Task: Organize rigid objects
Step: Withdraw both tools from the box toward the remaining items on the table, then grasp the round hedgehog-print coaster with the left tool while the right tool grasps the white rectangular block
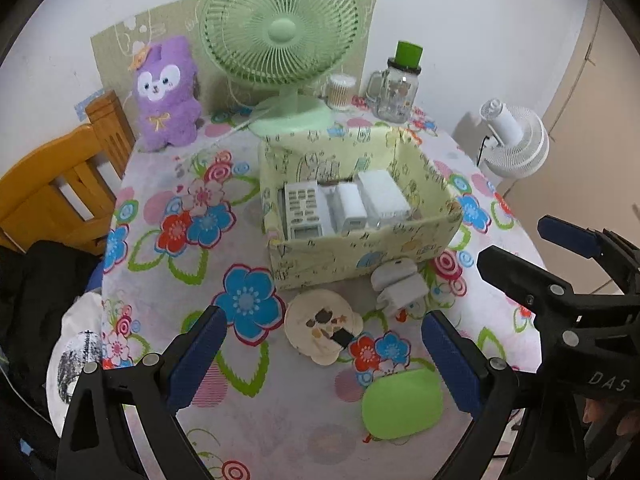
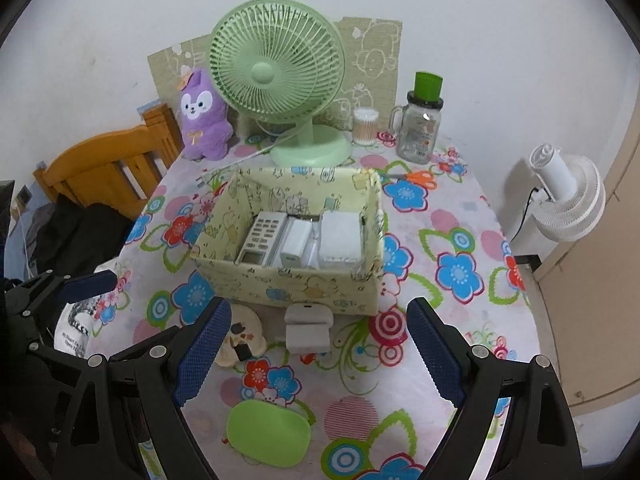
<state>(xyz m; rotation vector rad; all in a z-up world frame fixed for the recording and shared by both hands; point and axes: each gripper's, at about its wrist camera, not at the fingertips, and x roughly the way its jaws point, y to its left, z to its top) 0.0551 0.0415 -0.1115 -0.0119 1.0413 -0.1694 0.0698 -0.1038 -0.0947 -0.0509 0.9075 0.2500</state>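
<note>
Both wrist cameras look steeply down from near the counter; both views share the yellow box

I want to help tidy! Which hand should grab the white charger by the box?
Probably the right. The white charger sits centred between the right gripper's open fingers; in the left gripper's view it lies off to the right, with the cream case more central.

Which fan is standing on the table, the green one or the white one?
The green fan stands on the flowered table, behind the yellow box. The white fan is off the table, beside its right edge by the wall.
</note>
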